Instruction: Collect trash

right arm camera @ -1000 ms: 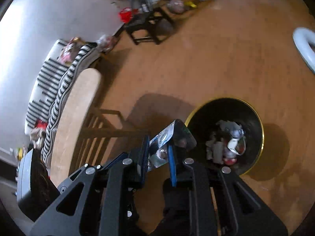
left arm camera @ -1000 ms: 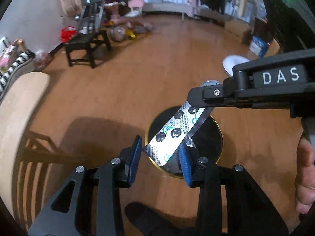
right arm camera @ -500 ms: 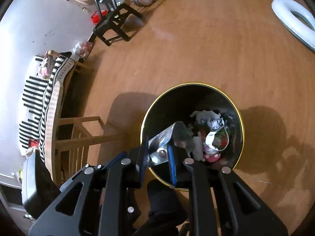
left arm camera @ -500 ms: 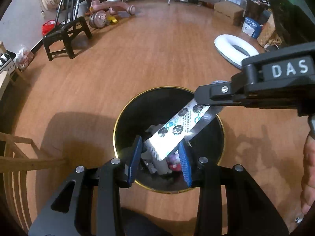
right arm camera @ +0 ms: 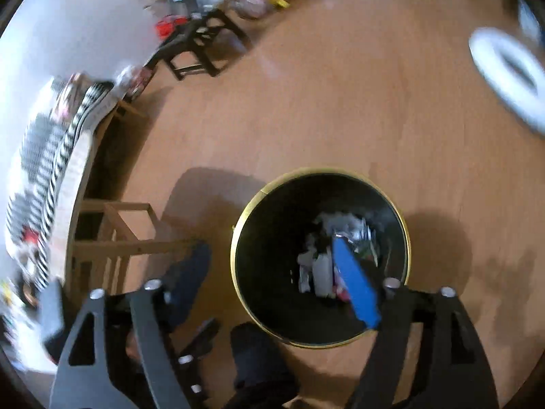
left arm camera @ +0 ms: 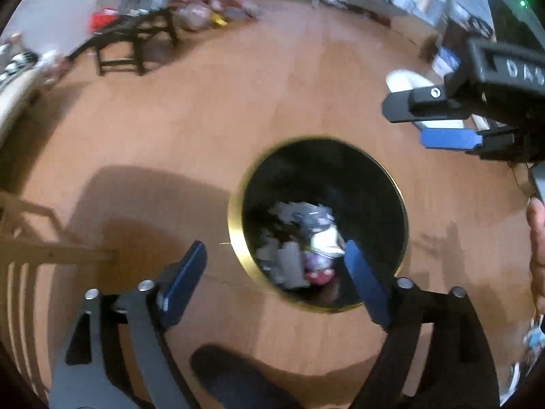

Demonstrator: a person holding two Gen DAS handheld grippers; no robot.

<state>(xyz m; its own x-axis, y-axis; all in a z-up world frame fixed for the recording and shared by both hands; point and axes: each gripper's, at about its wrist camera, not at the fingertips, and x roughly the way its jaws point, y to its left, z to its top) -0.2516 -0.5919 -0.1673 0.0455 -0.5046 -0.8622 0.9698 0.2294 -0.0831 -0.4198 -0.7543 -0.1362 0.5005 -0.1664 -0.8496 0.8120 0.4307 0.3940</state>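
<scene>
A black trash bin with a gold rim (left arm camera: 235, 218) (right arm camera: 235, 255) stands on the wooden floor, holding crumpled trash (left arm camera: 299, 238) (right arm camera: 327, 255) at its bottom. My left gripper (left arm camera: 276, 262) is open and empty above the bin's near edge. My right gripper (right arm camera: 272, 266) is open and empty above the bin; it also shows in the left wrist view (left arm camera: 425, 126) at the upper right. No blister pack is held by either gripper.
A wooden chair (right arm camera: 112, 238) (left arm camera: 34, 252) stands left of the bin. A black stool (left arm camera: 129, 44) (right arm camera: 194, 47) is farther back. A white ring (right arm camera: 507, 78) lies on the floor at the right. A striped cushion (right arm camera: 44, 156) is at the far left.
Both grippers opened and let go of the silver blister pack; it is no longer between the fingers. The right gripper moved up and right, away from the left one.
</scene>
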